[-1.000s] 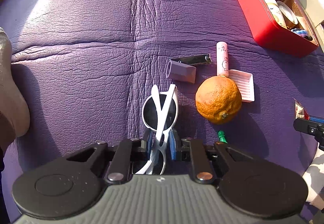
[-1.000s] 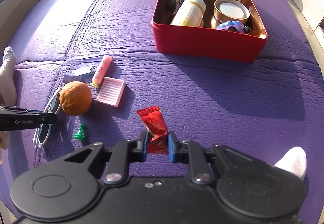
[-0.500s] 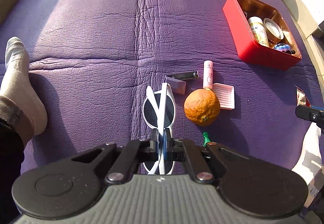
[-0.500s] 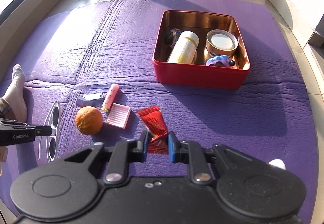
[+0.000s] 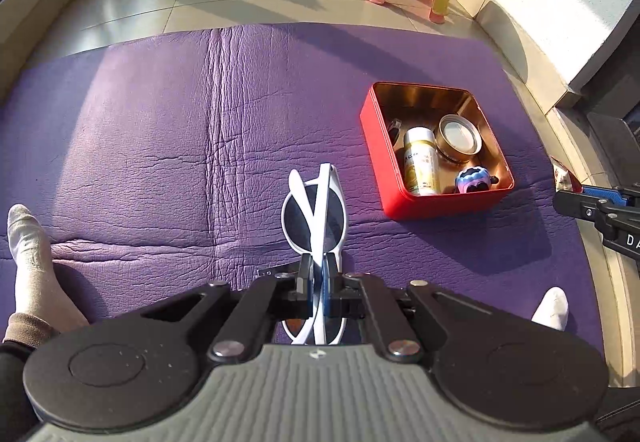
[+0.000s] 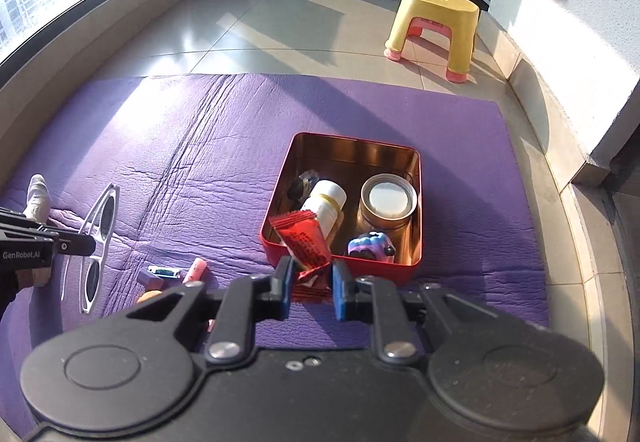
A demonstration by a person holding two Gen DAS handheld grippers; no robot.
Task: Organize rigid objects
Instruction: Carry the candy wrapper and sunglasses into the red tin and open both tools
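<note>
My left gripper (image 5: 316, 274) is shut on white folded sunglasses (image 5: 314, 210), held in the air above the purple mat (image 5: 160, 146). The same sunglasses (image 6: 100, 230) show at the left of the right wrist view, clamped by the left gripper (image 6: 86, 244). My right gripper (image 6: 310, 284) is shut on a red snack packet (image 6: 304, 238), just in front of the red tin (image 6: 404, 274). The red tin (image 5: 374, 162) holds a yellow-white bottle (image 5: 420, 162), a round can (image 5: 458, 136) and a blue-purple toy (image 5: 474, 180). The right gripper (image 5: 576, 198) with its packet shows at the right edge.
A pink tube (image 6: 196, 270), a small purple box (image 6: 150, 278) and a sliver of the orange (image 6: 150, 296) lie on the mat just beyond my right gripper body. A person's socked feet (image 5: 28, 242) rest on the mat. A yellow stool (image 6: 434, 26) stands on the tiled floor beyond.
Both grippers have risen and tilted up with their loads, so the tin and the floor beyond came into view. The left jaws went from loosely around the sunglasses to shut on them.
</note>
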